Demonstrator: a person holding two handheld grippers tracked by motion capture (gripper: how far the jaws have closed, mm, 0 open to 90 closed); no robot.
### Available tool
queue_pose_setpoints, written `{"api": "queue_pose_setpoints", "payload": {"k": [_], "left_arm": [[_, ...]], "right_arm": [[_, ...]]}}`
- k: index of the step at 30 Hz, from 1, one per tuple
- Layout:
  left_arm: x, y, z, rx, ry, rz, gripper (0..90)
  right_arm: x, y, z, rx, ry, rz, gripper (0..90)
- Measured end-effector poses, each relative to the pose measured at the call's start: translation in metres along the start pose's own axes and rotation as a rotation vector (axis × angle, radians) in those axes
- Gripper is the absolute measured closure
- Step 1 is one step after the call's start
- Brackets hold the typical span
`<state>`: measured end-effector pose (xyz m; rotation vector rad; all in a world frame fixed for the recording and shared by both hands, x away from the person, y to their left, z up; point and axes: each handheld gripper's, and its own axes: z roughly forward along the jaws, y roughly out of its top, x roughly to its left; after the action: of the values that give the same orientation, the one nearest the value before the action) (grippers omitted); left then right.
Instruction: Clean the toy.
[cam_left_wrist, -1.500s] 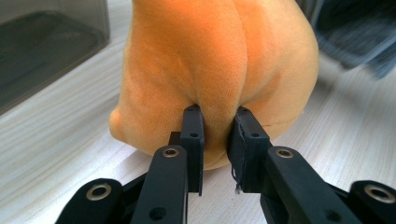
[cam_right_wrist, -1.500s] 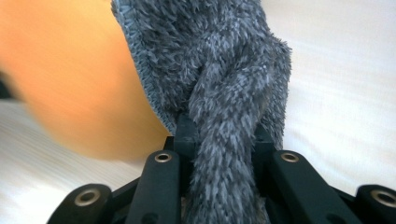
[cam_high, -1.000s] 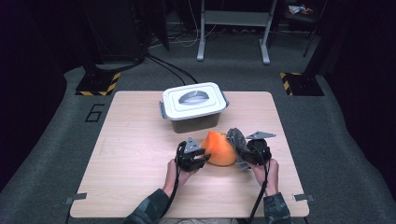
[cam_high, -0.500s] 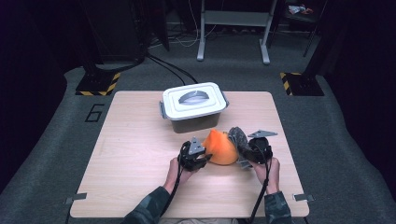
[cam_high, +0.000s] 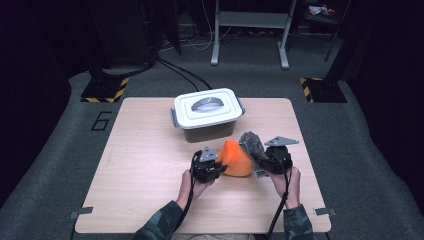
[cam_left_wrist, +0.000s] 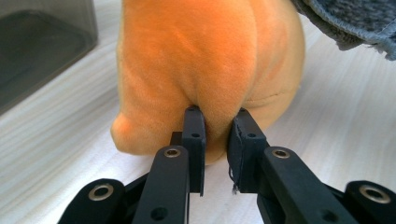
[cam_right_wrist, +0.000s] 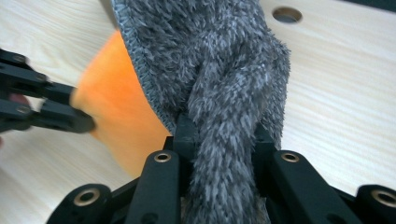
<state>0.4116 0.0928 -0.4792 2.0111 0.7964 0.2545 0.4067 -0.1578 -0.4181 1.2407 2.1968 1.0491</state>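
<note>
Two tools work side by side near the front edge of the table (cam_high: 150, 150), toward its right half. The left tool (cam_high: 214, 161) has its jaws pinched on a fold of the orange plush (cam_high: 235, 159); in the left gripper view the two black jaws press into the soft fabric (cam_left_wrist: 205, 70) with a narrow gap between them. The orange plush rests on the table between the two tools, just in front of the lidded box (cam_high: 208, 114). The right tool (cam_high: 265, 157) is clamped on a grey fuzzy cloth (cam_high: 251, 143); in the right gripper view a thick twist of that cloth (cam_right_wrist: 219, 93) runs down between the jaws and hides the gap. The grey fuzzy cloth lies against the right side of the orange plush, touching it and partly draped over its upper edge. The lidded box stands toward the back edge of the table, near the middle, its white lid shut with a grey handle on top. Each tool is held by a hand coming in from the front edge.
</note>
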Motion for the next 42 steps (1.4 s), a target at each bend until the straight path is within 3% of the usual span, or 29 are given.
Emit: {"api": "queue_pose_setpoints", "payload": {"k": [5, 7, 10, 16, 20, 27, 33, 42], "left_arm": [[-0.007, 0.004, -0.007, -0.004, -0.027, -0.001, 78.7], [-0.009, 0.004, -0.008, -0.003, -0.039, -0.003, 78.6], [-0.009, 0.001, -0.006, 0.001, -0.039, -0.009, 78.6], [-0.008, 0.002, -0.005, -0.006, -0.041, -0.003, 78.5], [-0.009, 0.002, -0.004, -0.004, -0.049, 0.012, 78.4], [-0.005, -0.002, -0.001, -0.007, -0.049, 0.016, 78.6], [0.0, -0.005, 0.001, -0.004, -0.025, -0.012, 79.0], [0.001, -0.008, 0.001, -0.017, -0.034, -0.022, 78.9]], "right_arm": [[0.015, 0.011, -0.003, -0.001, 0.023, -0.052, 71.4], [0.017, 0.012, 0.001, 0.022, 0.029, -0.068, 70.5], [0.016, 0.011, 0.008, 0.033, 0.042, -0.061, 67.7], [0.009, 0.011, 0.007, -0.02, 0.089, 0.005, 61.2], [0.012, 0.014, 0.007, -0.049, 0.096, 0.005, 63.7], [0.02, 0.014, 0.019, -0.058, 0.086, -0.017, 74.1], [0.02, 0.012, 0.018, -0.047, 0.068, -0.019, 74.9], [0.01, 0.0, 0.014, -0.037, 0.037, 0.002, 74.3]]}}
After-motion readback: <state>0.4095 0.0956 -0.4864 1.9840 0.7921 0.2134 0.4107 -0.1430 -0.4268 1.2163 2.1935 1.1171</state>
